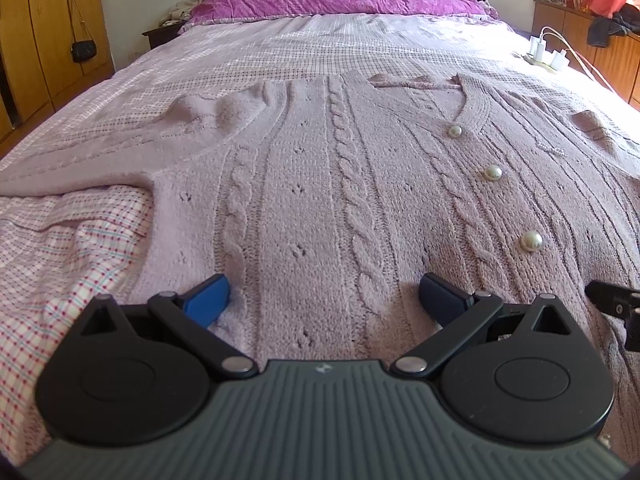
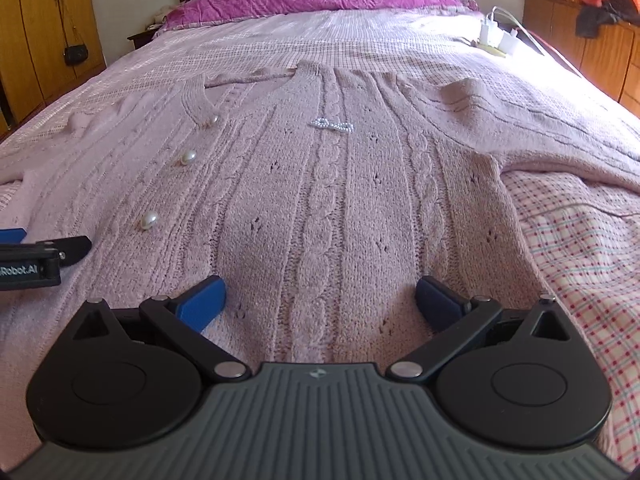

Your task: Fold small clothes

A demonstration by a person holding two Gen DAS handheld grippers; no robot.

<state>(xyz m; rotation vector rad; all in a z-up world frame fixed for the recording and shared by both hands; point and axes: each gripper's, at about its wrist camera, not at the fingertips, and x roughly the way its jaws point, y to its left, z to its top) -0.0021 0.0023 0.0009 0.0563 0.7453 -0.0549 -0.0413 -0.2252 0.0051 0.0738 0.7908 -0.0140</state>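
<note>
A pale pink cable-knit cardigan (image 1: 320, 184) (image 2: 328, 200) with pearl buttons (image 1: 493, 173) lies spread flat on the bed, neckline toward the headboard, sleeves out to both sides. My left gripper (image 1: 324, 300) hovers open just over the left half of its hem, blue fingers (image 1: 208, 300) wide apart with only knit between them. My right gripper (image 2: 320, 302) stands open the same way over the right half of the hem, below a small beaded bow (image 2: 331, 125). Each gripper's tip shows at the edge of the other's view.
The bed is covered with a pink checked sheet (image 1: 60, 264) (image 2: 580, 248); a magenta quilt (image 1: 340, 0) lies by the headboard. White chargers with cables (image 2: 496, 36) sit on the bed's right edge. Wooden wardrobes (image 1: 44, 40) stand on the left, a low cabinet (image 2: 592, 48) on the right.
</note>
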